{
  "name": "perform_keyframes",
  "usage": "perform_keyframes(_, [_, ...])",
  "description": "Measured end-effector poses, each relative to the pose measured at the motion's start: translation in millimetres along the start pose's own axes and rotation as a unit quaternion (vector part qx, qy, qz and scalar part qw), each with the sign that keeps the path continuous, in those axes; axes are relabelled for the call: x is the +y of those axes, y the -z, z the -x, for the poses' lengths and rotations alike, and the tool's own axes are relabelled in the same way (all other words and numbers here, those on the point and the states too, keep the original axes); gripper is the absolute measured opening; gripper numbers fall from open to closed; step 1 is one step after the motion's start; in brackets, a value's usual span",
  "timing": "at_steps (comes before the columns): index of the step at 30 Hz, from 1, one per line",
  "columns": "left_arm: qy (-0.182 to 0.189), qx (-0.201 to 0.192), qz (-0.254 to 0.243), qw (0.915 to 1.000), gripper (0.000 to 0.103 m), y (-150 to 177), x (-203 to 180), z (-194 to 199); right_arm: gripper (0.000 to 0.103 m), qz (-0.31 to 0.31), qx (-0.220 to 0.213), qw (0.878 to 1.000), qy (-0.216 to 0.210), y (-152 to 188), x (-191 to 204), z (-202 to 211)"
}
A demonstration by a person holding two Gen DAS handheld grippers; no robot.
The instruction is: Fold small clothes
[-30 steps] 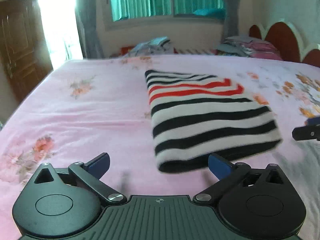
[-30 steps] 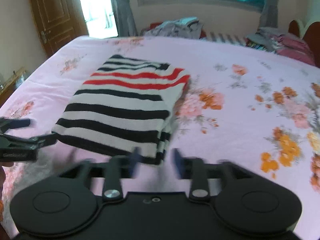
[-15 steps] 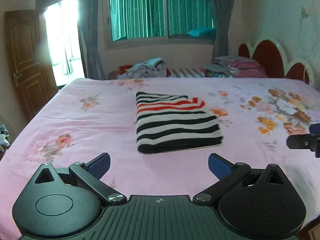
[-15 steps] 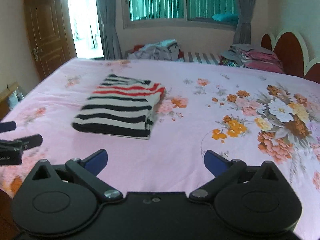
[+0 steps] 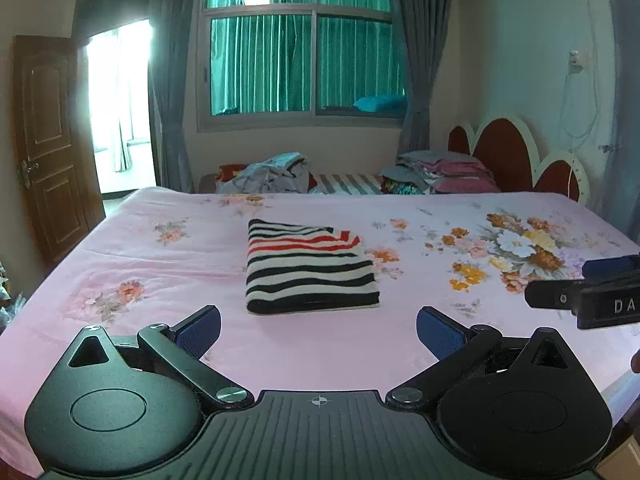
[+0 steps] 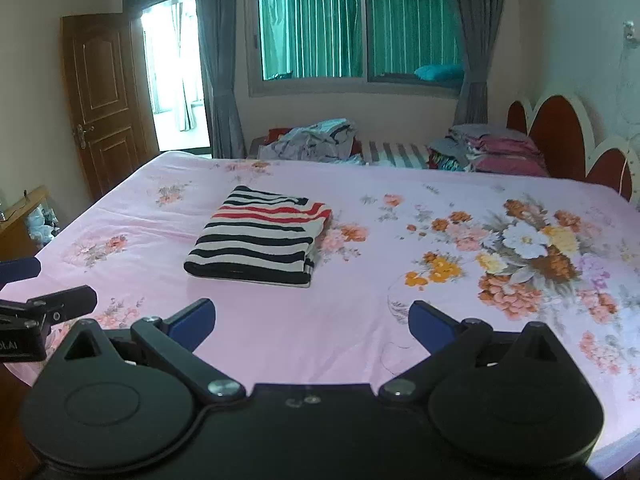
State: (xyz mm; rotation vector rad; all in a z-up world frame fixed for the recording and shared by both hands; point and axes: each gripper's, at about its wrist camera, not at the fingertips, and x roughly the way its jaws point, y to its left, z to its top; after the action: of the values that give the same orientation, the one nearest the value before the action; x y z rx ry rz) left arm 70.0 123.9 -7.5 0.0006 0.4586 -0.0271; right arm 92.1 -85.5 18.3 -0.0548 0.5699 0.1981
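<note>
Pink bed (image 5: 160, 280) held folded striped top (image 5: 308, 268) mid-frame; left gripper (image 5: 318, 330) and right gripper (image 6: 312, 320) fingers spread, empty. A bump could undo fold.

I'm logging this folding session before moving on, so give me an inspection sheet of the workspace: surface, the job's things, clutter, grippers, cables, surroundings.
Surface: pink floral bedsheet, smooth, covering the bed.
Job's things: black, white and red striped knit garment, folded into a neat rectangle mid-bed, nothing touching it.
Clutter: loose grey clothes heap and stacked pink and grey folded bedding beyond the far edge.
Grippers: left hand-held gripper open, empty, short of the garment; right hand-held gripper open, empty.
Cables: thin white cord hanging on the right wall.
Surroundings: brown wooden door open, green-curtained window, red scalloped headboard.
</note>
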Motion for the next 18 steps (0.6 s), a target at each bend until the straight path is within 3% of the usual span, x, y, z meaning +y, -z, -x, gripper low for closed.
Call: perform_keyframes(18, [0.001,-0.022,0.0,0.9998,0.103,-4.9,-9.9,21.1,0.103,-0.003,-0.02,1.0,0.005,1.2,-3.5,25.4])
